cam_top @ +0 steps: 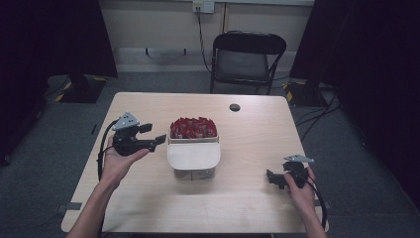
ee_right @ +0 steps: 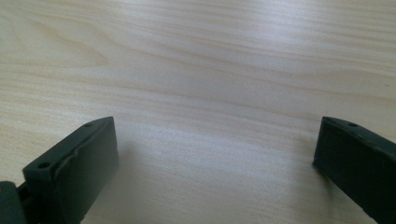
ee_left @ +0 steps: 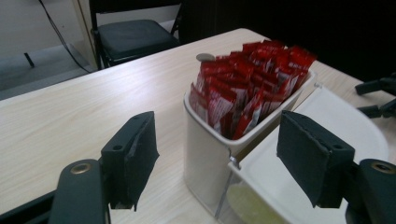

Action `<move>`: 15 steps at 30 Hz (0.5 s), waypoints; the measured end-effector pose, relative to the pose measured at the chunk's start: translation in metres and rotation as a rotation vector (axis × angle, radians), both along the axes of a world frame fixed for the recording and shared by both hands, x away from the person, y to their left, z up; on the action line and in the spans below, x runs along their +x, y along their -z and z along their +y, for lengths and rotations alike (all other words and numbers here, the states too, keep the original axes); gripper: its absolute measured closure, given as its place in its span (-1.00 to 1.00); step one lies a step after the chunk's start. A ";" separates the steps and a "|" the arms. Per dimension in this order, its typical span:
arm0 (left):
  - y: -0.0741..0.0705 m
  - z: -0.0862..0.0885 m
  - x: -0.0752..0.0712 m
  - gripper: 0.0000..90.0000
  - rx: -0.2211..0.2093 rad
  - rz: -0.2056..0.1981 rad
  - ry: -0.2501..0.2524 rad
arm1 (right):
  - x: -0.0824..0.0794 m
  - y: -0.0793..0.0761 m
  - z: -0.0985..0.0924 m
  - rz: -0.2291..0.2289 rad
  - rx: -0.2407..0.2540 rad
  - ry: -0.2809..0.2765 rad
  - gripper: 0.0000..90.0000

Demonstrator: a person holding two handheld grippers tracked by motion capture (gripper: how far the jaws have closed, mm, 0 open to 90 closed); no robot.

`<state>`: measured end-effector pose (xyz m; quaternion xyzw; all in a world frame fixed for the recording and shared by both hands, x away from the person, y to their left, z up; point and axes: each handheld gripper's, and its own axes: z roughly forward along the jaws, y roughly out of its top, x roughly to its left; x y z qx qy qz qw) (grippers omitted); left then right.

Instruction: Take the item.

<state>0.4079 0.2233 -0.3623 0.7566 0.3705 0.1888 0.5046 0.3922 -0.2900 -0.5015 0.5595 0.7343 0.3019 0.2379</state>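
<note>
Chair beyond red sachets

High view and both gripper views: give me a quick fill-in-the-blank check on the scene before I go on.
1. The packets standing in the white container are ____ in colour.
2. The left gripper is held beside the container with its jaws ____, nothing between them.
3. The right gripper points at bare ____ of the table.
4. Beyond the far edge of the table stands a black ____.

Missing words: red; open; wood; chair
</note>
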 end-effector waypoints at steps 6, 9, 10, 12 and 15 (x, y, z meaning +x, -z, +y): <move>0.000 -0.009 0.008 -0.39 -0.013 0.001 0.006 | 0.000 0.000 0.000 0.000 0.000 0.000 -1.00; -0.001 -0.015 0.012 -0.39 -0.016 -0.004 0.011 | 0.000 0.000 0.000 0.000 0.000 0.000 -1.00; -0.001 -0.017 0.013 -0.39 -0.017 -0.006 0.016 | 0.000 0.000 0.000 0.000 0.000 0.000 -1.00; -0.001 -0.021 0.015 -0.39 -0.029 -0.009 0.024 | 0.000 0.000 0.000 0.000 0.000 0.000 -1.00; 0.002 -0.028 0.017 -0.39 -0.034 -0.004 0.044 | 0.000 0.000 0.000 0.000 0.000 0.000 -1.00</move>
